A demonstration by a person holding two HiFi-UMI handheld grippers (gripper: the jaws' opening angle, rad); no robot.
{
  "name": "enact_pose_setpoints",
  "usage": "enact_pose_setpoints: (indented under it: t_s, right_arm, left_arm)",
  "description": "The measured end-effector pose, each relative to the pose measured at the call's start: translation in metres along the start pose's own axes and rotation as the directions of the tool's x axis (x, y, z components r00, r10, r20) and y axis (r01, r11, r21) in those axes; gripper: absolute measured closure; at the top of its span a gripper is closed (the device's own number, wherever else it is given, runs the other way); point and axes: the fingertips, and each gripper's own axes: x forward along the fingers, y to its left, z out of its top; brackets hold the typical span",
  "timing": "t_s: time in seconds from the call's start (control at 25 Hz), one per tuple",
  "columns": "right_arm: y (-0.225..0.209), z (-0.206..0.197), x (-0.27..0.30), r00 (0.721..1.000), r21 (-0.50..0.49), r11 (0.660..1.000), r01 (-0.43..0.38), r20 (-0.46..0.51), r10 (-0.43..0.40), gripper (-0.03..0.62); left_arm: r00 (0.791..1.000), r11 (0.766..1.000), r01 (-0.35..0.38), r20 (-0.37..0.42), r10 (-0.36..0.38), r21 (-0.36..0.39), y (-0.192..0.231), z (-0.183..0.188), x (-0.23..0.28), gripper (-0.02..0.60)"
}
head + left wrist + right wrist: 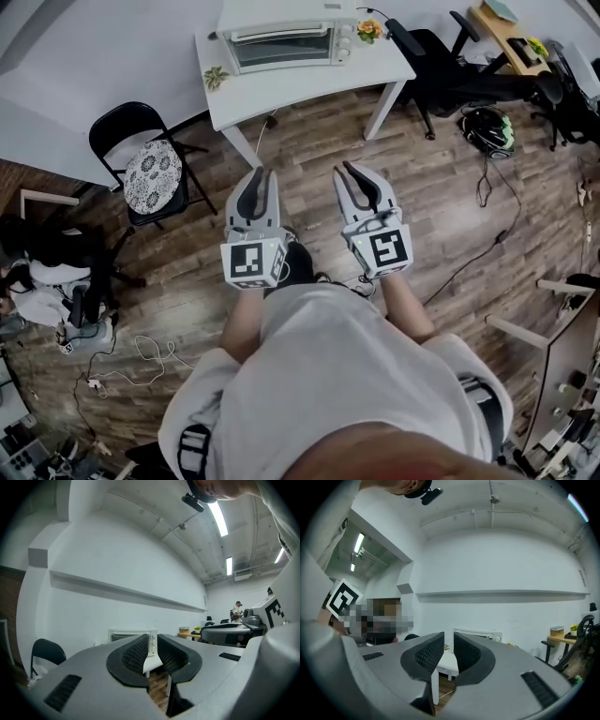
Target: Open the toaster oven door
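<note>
**Approach to the oven: both hand-held grippers empty, well short of the door**

- Toaster oven (286, 42) sits on the white worktop (309, 86), against the wall. Door looks shut. Its long axis runs side to side across the head view.
- Left hand-held gripper (261, 174): jaws slightly apart, nothing between them. It points straight at the oven and lines up with the door glass.
- Right hand-held gripper (345, 170): jaws also a little apart and empty. It lines up with the oven's knob end.
- Both are well apart from the oven, about equally far. My read: the left has the straighter line to the door.
- Room: bare wooden floor (309, 178) lies between grippers and oven. Folding chair (150, 169) stands left of the oven's worktop, office chair (433, 58) right of it; neither is in the path.
- The worktop's front edge comes before the door, so the reach must pass over it.
</note>
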Motion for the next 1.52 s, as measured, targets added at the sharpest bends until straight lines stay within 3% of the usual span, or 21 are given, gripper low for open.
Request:
enact_pose_setpoints:
  t_s: [0.12, 0.8, 1.12, 1.52]
  right_arm:
    - [-0.005, 0.001, 0.017, 0.999, -0.006, 1.000, -0.012, 0.032, 0.012, 0.531]
    - [-0.017, -0.003, 0.105, 1.000, 0.010, 1.000, -0.017, -0.001, 0.017, 0.522]
    - [-0.026, -0.014, 0.140, 0.998, 0.035, 0.999, 0.021, -0.062, -0.019, 0.519]
    - [-0.018, -0.015, 0.171, 0.997, 0.045, 0.998, 0.048, -0.066, -0.045, 0.516]
  left_arm:
    - [1.000, 1.000, 0.009, 0.007, -0.009, 0.010, 0.009, 0.004, 0.019, 0.526]
    - [0.999, 0.999, 0.029, -0.026, -0.030, -0.031, 0.071, -0.003, 0.082, 0.526]
    - [0.998, 0.998, 0.056, -0.035, -0.058, -0.040, 0.098, -0.008, 0.113, 0.526]
    - [0.995, 0.996, 0.085, -0.040, -0.087, -0.039, 0.132, -0.009, 0.125, 0.526]
